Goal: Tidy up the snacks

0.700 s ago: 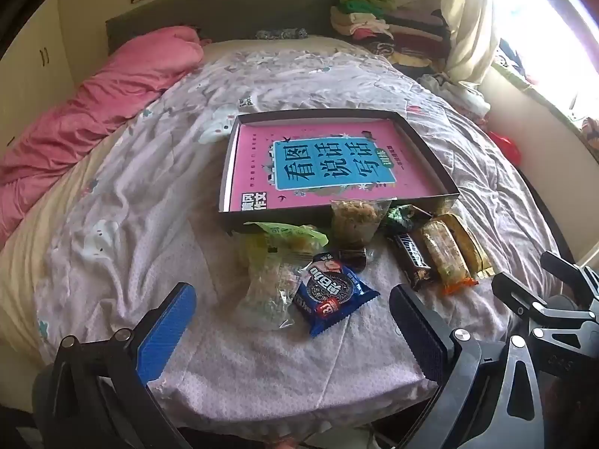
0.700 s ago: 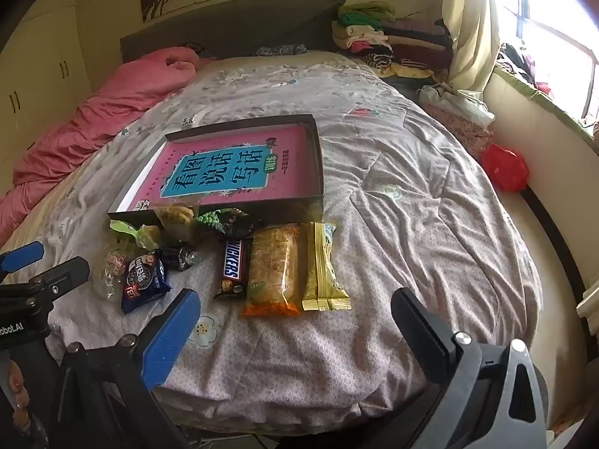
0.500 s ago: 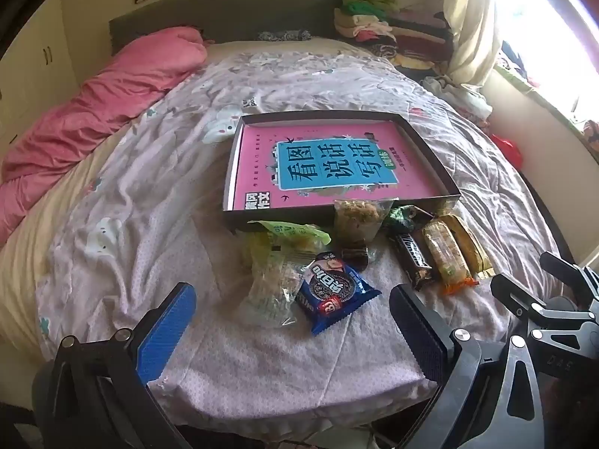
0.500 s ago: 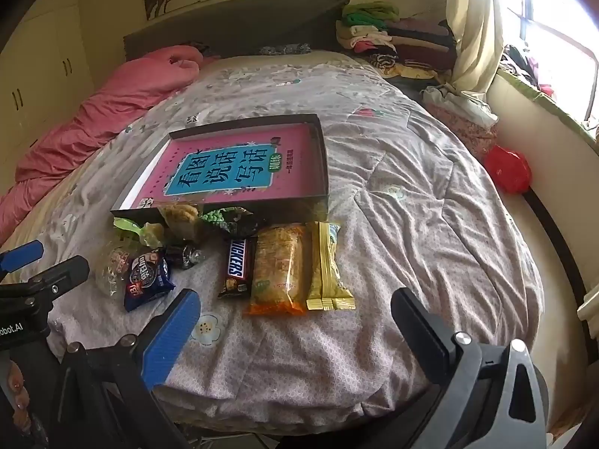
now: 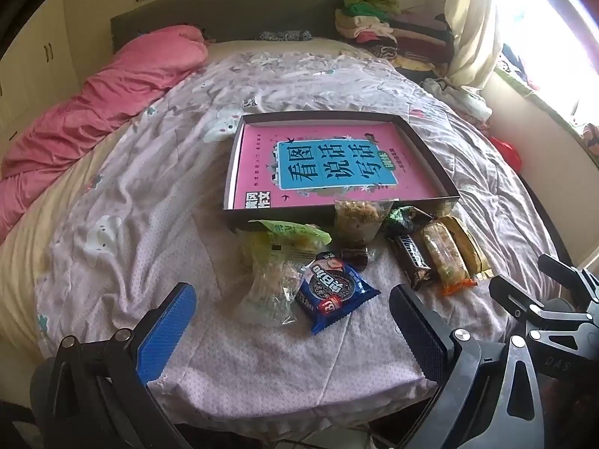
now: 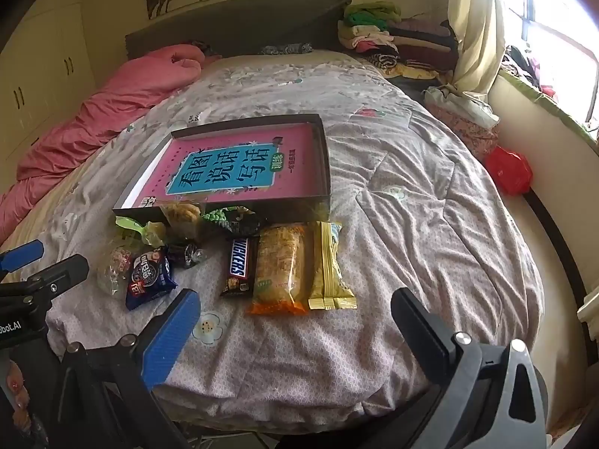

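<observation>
right wrist view: snickers bar point(image 6: 239, 266) lying beside orange pack point(image 6: 281, 269); box point(image 6: 325, 157) holding pink book point(image 6: 239, 166); both grippers point(image 6: 295, 331) point(image 5: 292, 323) standing open, gripping nothing.

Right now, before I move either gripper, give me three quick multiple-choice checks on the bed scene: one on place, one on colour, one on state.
1. Where does the Snickers bar lie?
A. inside the tray
B. on the quilt, left of the orange-ended pack
C. on the pink duvet

2. What colour is the Oreo pack?
A. blue
B. red
C. green

3. How are both grippers?
A. shut on snacks
B. open, empty
C. one holds the book

1 B: it lies in front of the tray.
2 A: blue wrapper.
3 B: left gripper and right gripper stand wide, nothing between.
</observation>
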The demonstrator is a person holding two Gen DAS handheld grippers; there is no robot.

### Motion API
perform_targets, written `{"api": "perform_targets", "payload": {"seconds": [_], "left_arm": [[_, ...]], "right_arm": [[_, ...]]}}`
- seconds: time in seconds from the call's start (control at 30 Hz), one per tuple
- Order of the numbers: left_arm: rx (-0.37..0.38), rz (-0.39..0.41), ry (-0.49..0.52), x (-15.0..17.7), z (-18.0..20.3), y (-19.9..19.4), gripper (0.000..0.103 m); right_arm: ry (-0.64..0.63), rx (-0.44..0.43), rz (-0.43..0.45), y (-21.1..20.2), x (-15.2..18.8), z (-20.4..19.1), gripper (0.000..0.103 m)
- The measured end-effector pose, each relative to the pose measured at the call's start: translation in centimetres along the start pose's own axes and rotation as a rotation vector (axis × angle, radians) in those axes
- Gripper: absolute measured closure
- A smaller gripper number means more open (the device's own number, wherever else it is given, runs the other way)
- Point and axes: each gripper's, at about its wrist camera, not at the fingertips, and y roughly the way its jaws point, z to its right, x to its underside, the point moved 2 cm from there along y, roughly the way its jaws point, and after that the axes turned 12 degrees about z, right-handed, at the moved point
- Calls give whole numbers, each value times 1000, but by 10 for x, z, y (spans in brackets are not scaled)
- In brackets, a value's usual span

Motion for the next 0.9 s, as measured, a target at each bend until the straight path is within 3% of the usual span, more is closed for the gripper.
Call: {"api": "perform_targets", "payload": {"seconds": [0.9], "left_arm": [[0,-6,7,6,4,2,0]], "right_arm": [[-5,1,-26,6,3,1,1]]}}
